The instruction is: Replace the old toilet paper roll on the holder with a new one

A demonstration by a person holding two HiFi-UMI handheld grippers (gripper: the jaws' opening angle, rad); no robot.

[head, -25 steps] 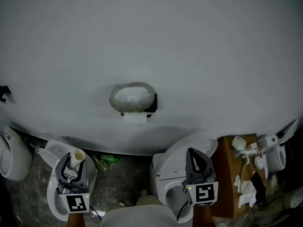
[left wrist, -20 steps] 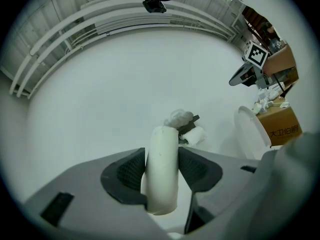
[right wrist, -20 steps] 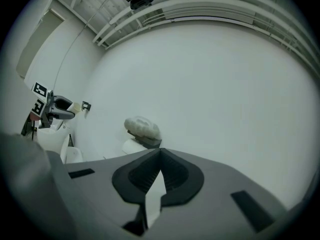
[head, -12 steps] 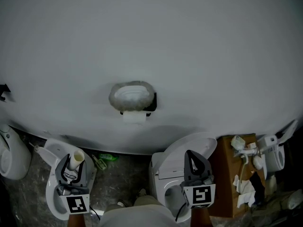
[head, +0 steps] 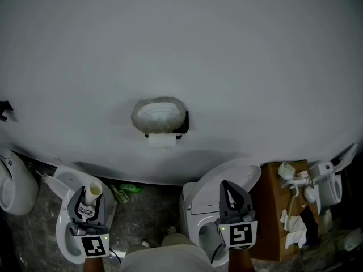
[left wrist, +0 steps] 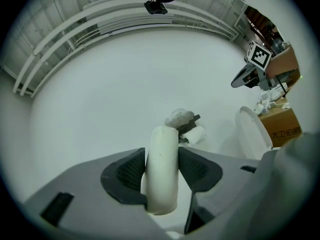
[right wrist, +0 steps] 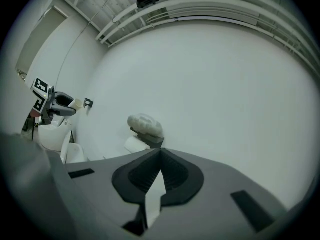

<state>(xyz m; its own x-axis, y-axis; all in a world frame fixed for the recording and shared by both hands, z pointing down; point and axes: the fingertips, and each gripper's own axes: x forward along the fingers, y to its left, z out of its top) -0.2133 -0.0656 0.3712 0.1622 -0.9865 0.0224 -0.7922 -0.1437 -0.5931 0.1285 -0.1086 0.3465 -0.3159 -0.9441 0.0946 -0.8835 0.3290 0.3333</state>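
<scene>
Nothing has really shifted: the left hand-held gripper (head: 86,202) grips the bare old tube (left wrist: 161,174), the right hand-held gripper (head: 229,188) is closed and empty. A fresh roll (head: 161,141) seems already on the holder (head: 161,117); only discarding the tube looks left.

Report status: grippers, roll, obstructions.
Left gripper clamped on pale tube. Right gripper shut, empty. Paper roll on wall holder, neither gripper touching it. Nothing seen blocking the approach.

open space before the holder (head: 182,124)
</scene>
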